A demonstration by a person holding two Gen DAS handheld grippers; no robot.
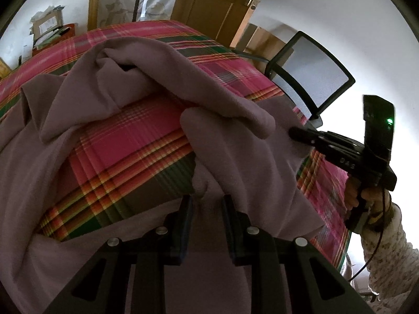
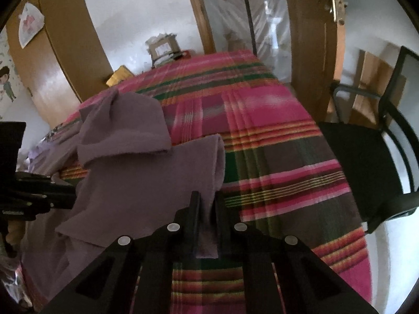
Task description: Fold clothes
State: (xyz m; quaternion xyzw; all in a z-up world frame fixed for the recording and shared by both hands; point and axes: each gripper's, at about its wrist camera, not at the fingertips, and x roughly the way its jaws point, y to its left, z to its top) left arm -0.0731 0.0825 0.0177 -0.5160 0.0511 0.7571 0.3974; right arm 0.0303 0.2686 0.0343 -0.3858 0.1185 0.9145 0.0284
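A mauve garment [image 1: 235,141] of soft, fleecy cloth lies rumpled across a surface spread with a pink, green and orange plaid cloth [image 1: 125,157]; whether that is a bed or a counter cannot be told. The garment is bunched in loose folds, with one part thrown back so that a patch of plaid shows through the middle of it.

In the left wrist view the left gripper [image 1: 207,204] has its fingers [image 1: 186,217] part-way apart with a fold of the mauve cloth running down between them; the cloth sits against the inner faces, so it looks gripped, the bunched fabric filling the gap.

In the right wrist view the right gripper [image 2: 207,201] stands with its fingers [image 2: 195,209] drawn close together and a narrow strip of the same garment [image 2: 146,172] pinched between them, the end of the strip hanging out below the fingers over the plaid. From the left camera this gripper [image 1: 294,132] is seen at the garment's right edge, its black tip buried in the cloth, held by a hand [image 1: 366,196] in a pale patterned sleeve [image 1: 387,256].

A black mesh-backed chair [image 1: 311,78] stands just beside the plaid surface on the right. Behind are a wooden door [image 1: 217,2] and a cardboard box [image 2: 163,47] at the far end
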